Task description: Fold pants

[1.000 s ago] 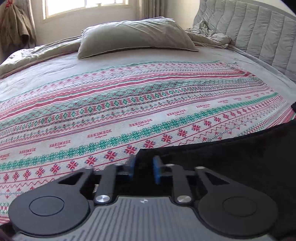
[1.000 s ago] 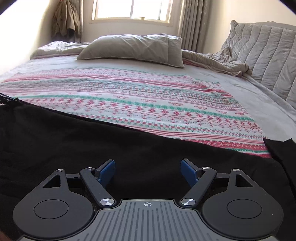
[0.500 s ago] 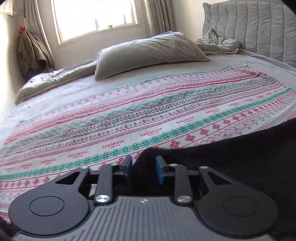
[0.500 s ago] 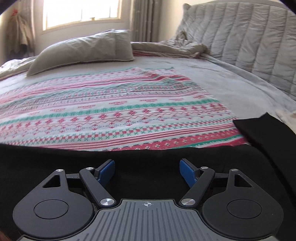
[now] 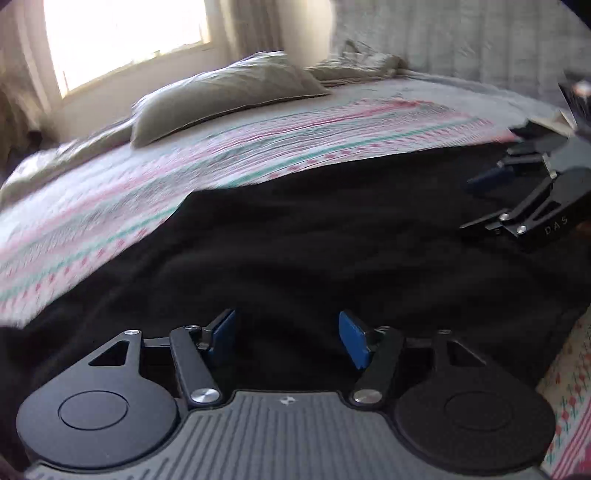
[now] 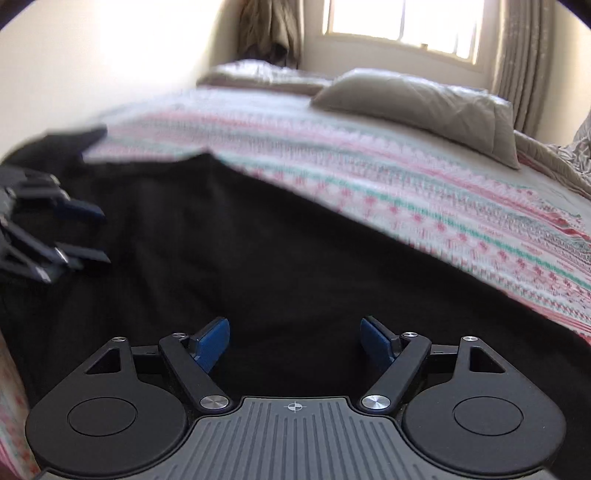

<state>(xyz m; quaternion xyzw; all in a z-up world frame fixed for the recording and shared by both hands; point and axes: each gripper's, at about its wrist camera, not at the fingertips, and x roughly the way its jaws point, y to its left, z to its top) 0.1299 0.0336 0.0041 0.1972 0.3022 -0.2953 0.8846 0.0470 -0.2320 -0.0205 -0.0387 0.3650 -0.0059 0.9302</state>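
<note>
The black pants (image 5: 332, 243) lie spread on the patterned bedspread (image 5: 221, 147); they also fill the lower right wrist view (image 6: 240, 258). My left gripper (image 5: 286, 338) is open and empty just above the black fabric. My right gripper (image 6: 295, 341) is open and empty over the pants too. The right gripper shows at the right edge of the left wrist view (image 5: 491, 199), and the left gripper shows at the left edge of the right wrist view (image 6: 99, 236). Both views are blurred by motion.
A grey pillow (image 5: 221, 96) lies at the far side of the bed, below a bright window (image 5: 122, 37). A quilted grey headboard (image 5: 461, 37) stands at the right. A crumpled grey duvet (image 5: 362, 66) sits by the pillow. Clothes (image 6: 269, 33) hang beside the window.
My left gripper has opened and let go of the pants' edge. Both grippers have swung to face each other across the pants. The right gripper stays open.
</note>
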